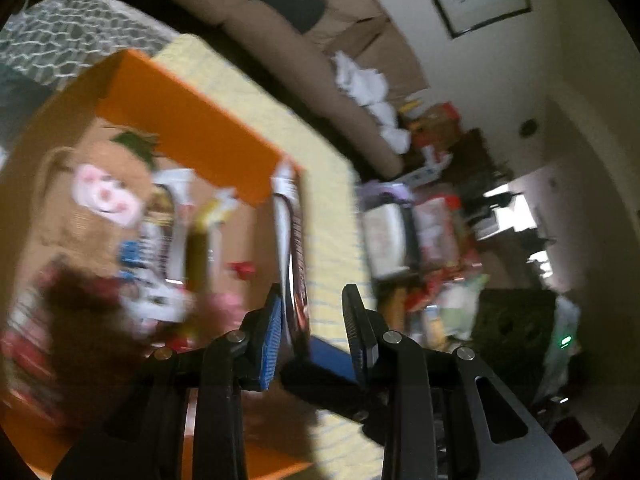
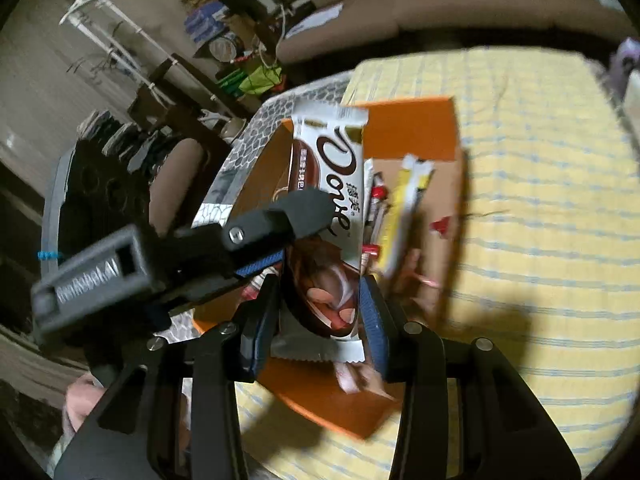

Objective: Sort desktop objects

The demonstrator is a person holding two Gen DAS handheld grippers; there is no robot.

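Observation:
A white and brown Dove chocolate bar (image 2: 340, 184) hangs over an open orange box (image 2: 412, 128). My right gripper (image 2: 320, 284) is shut on the bar's lower end, with a blue pad on each side edge. My left gripper (image 2: 296, 236) comes in from the left and is shut across the bar's middle, one black finger over the face and a blue pad under it. In the left wrist view the bar (image 1: 294, 240) stands edge-on between the fingers of the left gripper (image 1: 310, 300), close to the left pad. The box (image 1: 180, 120) lies below.
The box holds a plush toy (image 1: 100, 196), a yellow sachet (image 2: 404, 216) and several small packets. It rests on a yellow striped cloth (image 2: 540, 200). A brown sofa (image 1: 280, 40) stands behind, and piled clutter (image 1: 420, 240) lies to the right of the table.

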